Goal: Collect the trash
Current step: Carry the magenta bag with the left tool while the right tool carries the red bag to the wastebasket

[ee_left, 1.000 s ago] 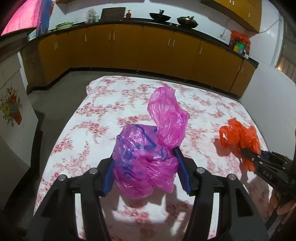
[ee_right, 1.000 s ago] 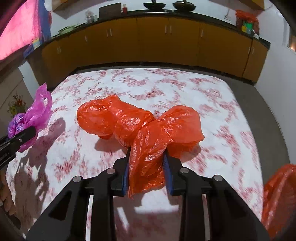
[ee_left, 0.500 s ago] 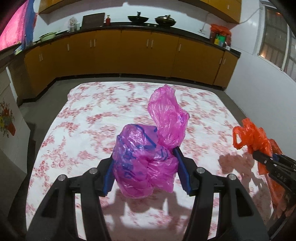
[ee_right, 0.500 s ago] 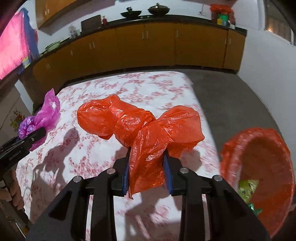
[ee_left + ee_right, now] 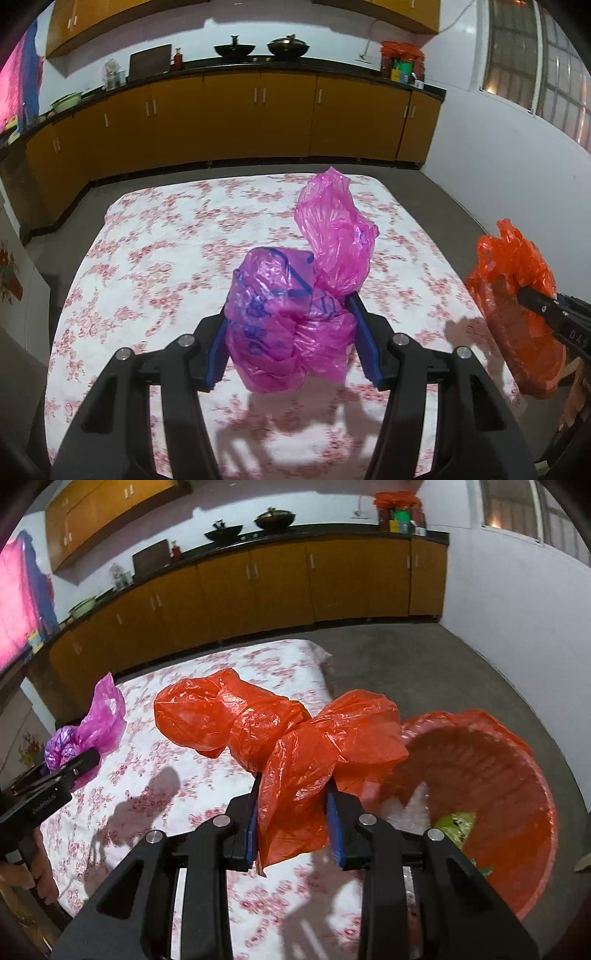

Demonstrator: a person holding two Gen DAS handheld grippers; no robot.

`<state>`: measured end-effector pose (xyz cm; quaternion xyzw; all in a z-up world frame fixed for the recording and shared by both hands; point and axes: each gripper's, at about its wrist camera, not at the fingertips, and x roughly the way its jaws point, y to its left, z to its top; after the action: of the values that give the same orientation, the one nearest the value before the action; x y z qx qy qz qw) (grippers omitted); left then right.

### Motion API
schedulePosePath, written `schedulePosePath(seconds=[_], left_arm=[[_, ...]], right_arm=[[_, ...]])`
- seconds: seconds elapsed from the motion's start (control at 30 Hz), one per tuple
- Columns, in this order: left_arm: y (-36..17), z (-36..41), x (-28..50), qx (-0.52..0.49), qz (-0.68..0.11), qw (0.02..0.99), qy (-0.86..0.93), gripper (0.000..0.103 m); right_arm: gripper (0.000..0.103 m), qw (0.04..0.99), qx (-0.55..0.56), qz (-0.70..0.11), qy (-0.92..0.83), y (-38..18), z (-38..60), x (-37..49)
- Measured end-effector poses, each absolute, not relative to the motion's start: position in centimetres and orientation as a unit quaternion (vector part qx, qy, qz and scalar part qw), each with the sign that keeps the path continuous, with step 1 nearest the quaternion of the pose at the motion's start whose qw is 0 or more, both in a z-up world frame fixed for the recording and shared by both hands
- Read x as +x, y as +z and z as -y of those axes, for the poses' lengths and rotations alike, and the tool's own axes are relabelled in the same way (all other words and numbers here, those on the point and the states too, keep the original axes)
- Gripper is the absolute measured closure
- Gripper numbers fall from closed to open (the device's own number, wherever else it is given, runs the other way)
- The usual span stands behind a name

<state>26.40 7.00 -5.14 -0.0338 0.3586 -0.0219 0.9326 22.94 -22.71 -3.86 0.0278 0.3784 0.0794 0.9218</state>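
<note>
Above the flowered tablecloth (image 5: 155, 258), leftmost item: pink bag (image 5: 295, 310), crumpled plastic with blue print, clamped between the blue pads of the left gripper (image 5: 291, 343) and lifted clear of the cloth. Judged very light, soft and slippery; best held at the bunched waist, as it is now. Its loose tail stands up and leans right, so the long axis runs roughly upright.

Next: orange bag (image 5: 280, 746), knotted plastic, pinched at its lower neck by the right gripper (image 5: 295, 823), jaws closed narrow on it. Equally light and limp, with nothing fragile apparent. Long axis lies crosswise, lobes spreading left and right above the pads.

Far right, beside the table: orange bin (image 5: 517, 812), lined, holding green scraps.
</note>
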Motion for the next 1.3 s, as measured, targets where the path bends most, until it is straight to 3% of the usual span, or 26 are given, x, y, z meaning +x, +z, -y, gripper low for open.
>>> schedulePosePath(seconds=[1.3], left_arm=[[-5.4, 12.6, 26.6, 0.025, -0.369, 0.909, -0.192, 0.046]], right_arm=[[0.072, 0.919, 0.13, -0.36, -0.091, -3.9, 38.3, 18.5]])
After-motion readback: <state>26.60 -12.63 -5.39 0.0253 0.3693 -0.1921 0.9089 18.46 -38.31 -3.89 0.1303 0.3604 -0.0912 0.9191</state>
